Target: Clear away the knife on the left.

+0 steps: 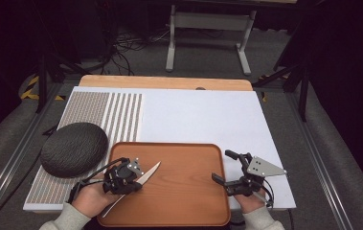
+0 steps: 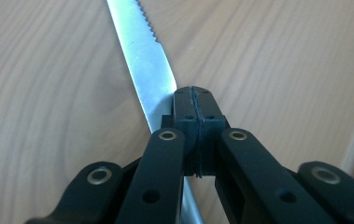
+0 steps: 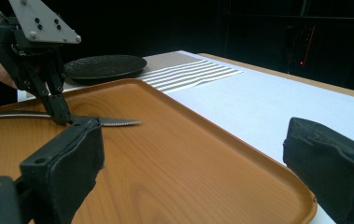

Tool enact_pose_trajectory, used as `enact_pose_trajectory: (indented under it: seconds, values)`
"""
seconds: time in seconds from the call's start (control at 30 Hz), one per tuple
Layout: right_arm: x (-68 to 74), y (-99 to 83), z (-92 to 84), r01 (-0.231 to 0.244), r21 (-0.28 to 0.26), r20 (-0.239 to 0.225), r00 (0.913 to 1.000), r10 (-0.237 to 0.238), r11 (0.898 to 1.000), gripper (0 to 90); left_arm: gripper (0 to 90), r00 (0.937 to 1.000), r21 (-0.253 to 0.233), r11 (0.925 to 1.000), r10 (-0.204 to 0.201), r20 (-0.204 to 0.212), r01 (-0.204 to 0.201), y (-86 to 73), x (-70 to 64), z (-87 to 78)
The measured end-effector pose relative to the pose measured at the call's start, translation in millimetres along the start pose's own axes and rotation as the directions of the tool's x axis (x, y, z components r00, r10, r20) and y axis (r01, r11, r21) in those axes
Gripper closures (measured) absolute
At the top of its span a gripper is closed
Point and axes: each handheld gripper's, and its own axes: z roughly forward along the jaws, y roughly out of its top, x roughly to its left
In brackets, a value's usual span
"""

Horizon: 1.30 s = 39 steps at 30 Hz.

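A table knife [image 1: 149, 173] with a serrated blade lies slantwise over the left part of a wooden tray [image 1: 184, 206]. My left gripper [image 1: 136, 181] points down at it, jaws shut on the knife where blade meets handle. In the left gripper view the pads [image 2: 186, 109] meet tightly and the blade [image 2: 142, 51] runs up and left from under them. My right gripper [image 1: 222, 166] rests at the tray's right edge, open with nothing between its fingers. In the right gripper view its jaws [image 3: 193, 140] frame the tray [image 3: 165, 158], the knife [image 3: 114, 122] and the left gripper [image 3: 63, 115].
A dark round textured plate [image 1: 73, 149] sits left of the tray on a white mat [image 1: 203, 120] with a striped and dotted patch [image 1: 117, 115]. Beyond the table, on the floor, are cables and a metal stand [image 1: 208, 38].
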Motion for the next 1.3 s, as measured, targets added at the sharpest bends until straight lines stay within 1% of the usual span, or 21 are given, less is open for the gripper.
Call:
enact_pose_trajectory:
  seconds: [0.17, 0.23, 0.47, 0.53, 0.63, 0.7, 0.73, 0.87, 0.97, 1.03, 1.07, 1.1, 1.17, 1.3]
  values:
    - [-0.1, 0.1, -0.2, 0.001, -0.001, 0.001, 1.0000, -0.001, 1.000, 6.0, 89.9, 0.9996, -0.008, 0.9996, -0.027, -0.012, 0.027, -4.8, 6.6, -2.5]
    - [-0.1, 0.1, -0.2, 0.001, 0.000, 0.001, 1.0000, -0.001, 1.000, 6.0, 89.9, 0.9995, -0.010, 0.9995, -0.030, -0.011, 0.030, -5.5, 7.9, -2.8]
    - [-0.1, 0.2, -0.3, 0.000, 0.000, 0.004, 1.0000, 0.000, 1.000, 6.0, 89.9, 0.9975, -0.019, 0.9974, -0.069, -0.014, 0.069, -12.3, 16.0, -6.1]
    - [-0.2, 0.2, -0.4, 0.000, 0.000, 0.004, 1.0000, 0.000, 1.000, 6.0, 89.9, 0.9973, -0.025, 0.9973, -0.069, -0.022, 0.069, -13.6, 17.6, -6.4]
    - [-0.2, 0.2, -0.4, 0.000, 0.000, 0.004, 1.0000, 0.000, 1.000, 6.0, 89.9, 0.9954, -0.029, 0.9952, -0.094, -0.017, 0.093, -16.5, 20.5, -7.6]
    - [-0.2, 0.2, -0.6, 0.000, -0.001, 0.004, 1.0000, 0.000, 1.000, 6.0, 89.9, 0.9955, -0.030, 0.9953, -0.093, -0.017, 0.092, -17.9, 23.2, -8.6]
    - [-0.2, 0.3, -0.6, 0.000, -0.001, 0.004, 1.0000, 0.000, 1.000, 6.0, 89.9, 0.9941, -0.036, 0.9936, -0.107, -0.016, 0.107, -19.0, 23.8, -8.7]
    - [-0.2, 0.3, -0.6, -0.001, -0.001, 0.004, 1.0000, 0.001, 1.000, 6.0, 89.9, 0.9927, -0.040, 0.9922, -0.119, -0.018, 0.118, -22.3, 27.6, -10.2]
    - [-0.2, 0.3, -0.6, 0.000, 0.000, 0.005, 1.0000, 0.000, 1.000, 6.0, 89.9, 0.9913, -0.036, 0.9907, -0.132, -0.008, 0.131, -24.0, 29.2, -11.2]
    - [-0.2, 0.3, -0.6, -0.001, 0.000, 0.004, 1.0000, 0.001, 1.000, 6.0, 89.9, 0.9911, -0.038, 0.9906, -0.132, -0.015, 0.132, -25.3, 30.9, -12.0]
    - [-0.3, 0.3, -0.6, -0.001, -0.001, 0.003, 1.0000, 0.001, 1.000, 6.0, 89.9, 0.9901, -0.041, 0.9895, -0.140, -0.014, 0.139, -26.1, 31.5, -12.1]
    - [-0.3, 0.3, -0.7, -0.002, -0.001, 0.003, 1.0000, 0.002, 1.000, 6.0, 89.9, 0.9881, -0.034, 0.9876, -0.154, -0.013, 0.153, -27.0, 31.7, -12.9]
    - [-0.5, 0.3, -0.8, -0.001, 0.000, 0.003, 1.0000, 0.001, 1.000, 6.0, 89.9, 0.9884, -0.038, 0.9879, -0.151, -0.016, 0.150, -28.5, 34.1, -13.6]
    - [-0.5, 0.4, -0.9, -0.002, -0.001, 0.003, 1.0000, 0.002, 1.000, 6.0, 89.9, 0.9860, -0.042, 0.9854, -0.166, -0.017, 0.165, -30.9, 35.9, -14.5]
